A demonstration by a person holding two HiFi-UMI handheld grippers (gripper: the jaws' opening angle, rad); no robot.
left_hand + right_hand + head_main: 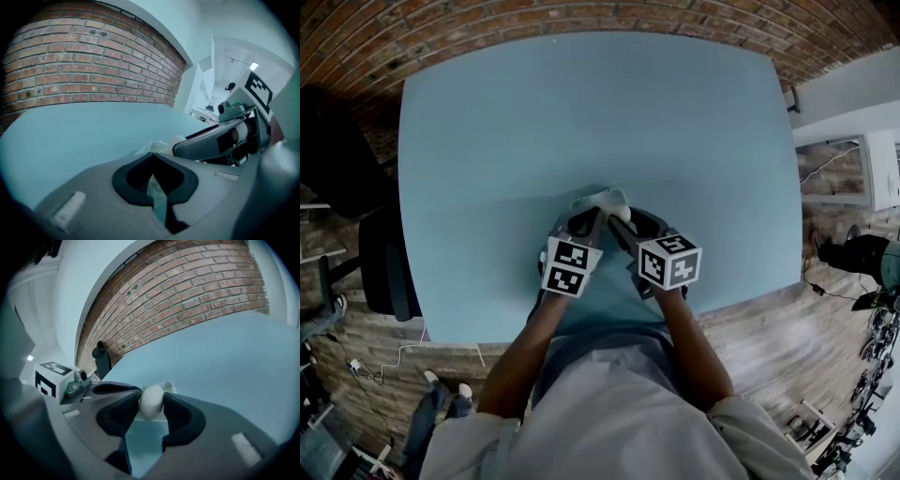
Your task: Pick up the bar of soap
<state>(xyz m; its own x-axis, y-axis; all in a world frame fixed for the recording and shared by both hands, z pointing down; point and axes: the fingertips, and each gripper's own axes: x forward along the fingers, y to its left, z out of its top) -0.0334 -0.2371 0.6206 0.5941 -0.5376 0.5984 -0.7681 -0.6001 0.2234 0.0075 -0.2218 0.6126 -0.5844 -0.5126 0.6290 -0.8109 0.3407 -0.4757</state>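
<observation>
A white bar of soap [622,213] lies on crumpled clear wrapper [598,198] near the front middle of the light blue table [581,112]. In the right gripper view the soap [151,401] sits between the two dark pads, which touch it on both sides; my right gripper [151,405] is shut on it. My left gripper [152,159] has its jaws together with a strip of the clear wrapper [157,193] pinched between them. Just beyond its tips I see the soap [176,140] and the right gripper's grey finger [211,143]. Both grippers [592,217] [621,223] meet at the soap.
A black chair [384,262] stands off the table's left edge. White shelving [874,169] and cables are to the right. A brick wall [93,70] runs behind the table's far edge. Someone's shoes [441,382] are on the floor at lower left.
</observation>
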